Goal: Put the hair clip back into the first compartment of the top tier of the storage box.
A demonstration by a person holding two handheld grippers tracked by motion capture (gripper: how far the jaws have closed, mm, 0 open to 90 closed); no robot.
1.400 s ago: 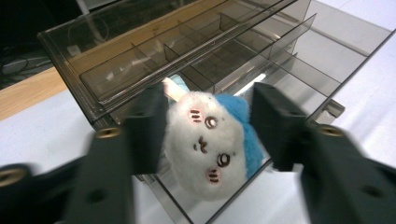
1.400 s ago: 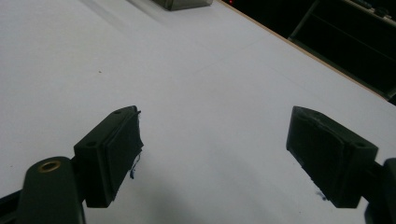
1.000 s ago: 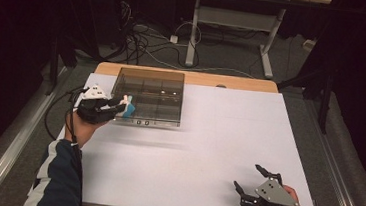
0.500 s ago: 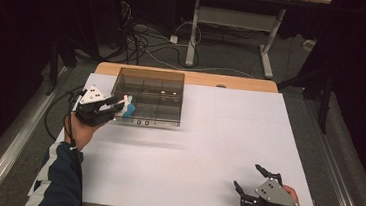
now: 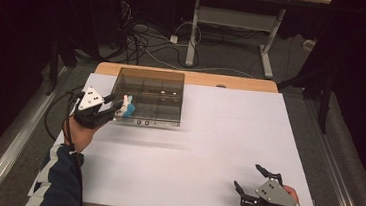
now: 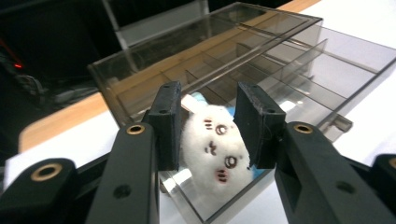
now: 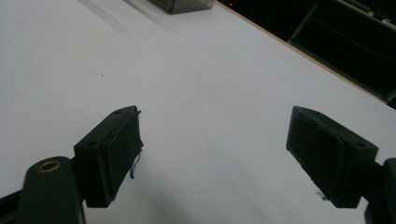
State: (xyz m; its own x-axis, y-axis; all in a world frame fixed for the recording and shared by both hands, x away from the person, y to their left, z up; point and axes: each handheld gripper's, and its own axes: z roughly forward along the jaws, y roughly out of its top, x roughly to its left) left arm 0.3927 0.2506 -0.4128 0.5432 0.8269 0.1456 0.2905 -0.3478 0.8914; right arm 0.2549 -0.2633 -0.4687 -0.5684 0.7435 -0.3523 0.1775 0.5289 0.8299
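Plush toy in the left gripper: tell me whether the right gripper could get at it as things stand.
Probably yes. The right gripper hangs open at the near right corner, and only bare white table lies between it and the plush toy, though the left gripper's fingers cover its sides over the compartment box.

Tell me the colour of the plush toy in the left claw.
White, with a bit of light blue behind; the plush toy shows best in the left gripper view.

A fuzzy cloth toy [image 6: 212,149] sits by a glossy smoked-plastic organiser box [image 6: 299,70] on a matt white tabletop [image 5: 207,150].
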